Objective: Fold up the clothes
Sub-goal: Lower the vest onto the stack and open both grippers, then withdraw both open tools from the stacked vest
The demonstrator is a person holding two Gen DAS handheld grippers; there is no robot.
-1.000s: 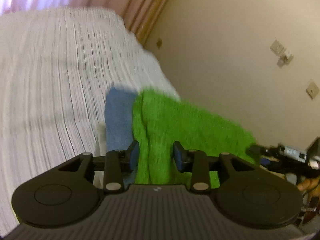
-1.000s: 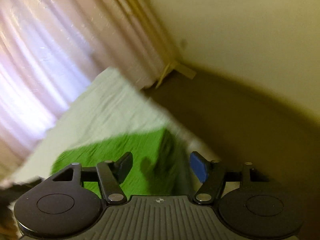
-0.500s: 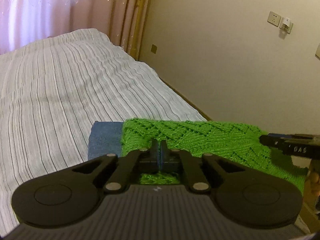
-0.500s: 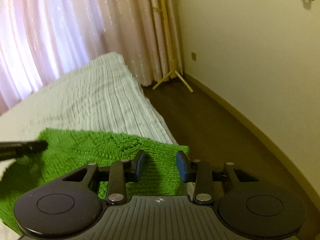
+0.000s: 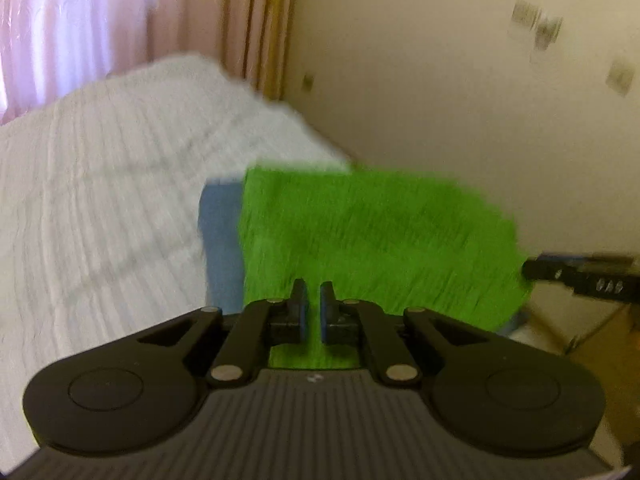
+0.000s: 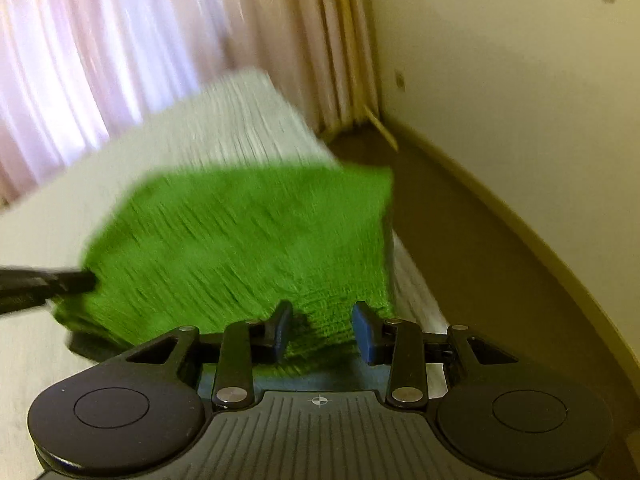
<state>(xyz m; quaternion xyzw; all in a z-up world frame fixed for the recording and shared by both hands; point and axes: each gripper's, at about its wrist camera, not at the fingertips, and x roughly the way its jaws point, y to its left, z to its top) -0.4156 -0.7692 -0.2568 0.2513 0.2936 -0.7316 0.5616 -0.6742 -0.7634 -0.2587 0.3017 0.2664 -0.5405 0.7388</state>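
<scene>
The left claw (image 5: 314,292) is pinched almost together on the near edge of the green knit garment (image 5: 372,236), while the right claw (image 6: 322,320) stands partly apart astride its other near edge, grip unclear. The garment lies at the bed's (image 5: 100,200) corner, overlapping a blue cloth (image 5: 220,240). Beyond, the bed stretches bare to pink curtains (image 6: 100,40), with brown floor (image 6: 460,240) alongside.

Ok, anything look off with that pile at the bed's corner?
Mildly. The green knit sits askew over the blue folded piece, which shows only along one side. The knit's far corner pokes past the bed edge above the floor. Both views are blurred, so no finer detail.
</scene>
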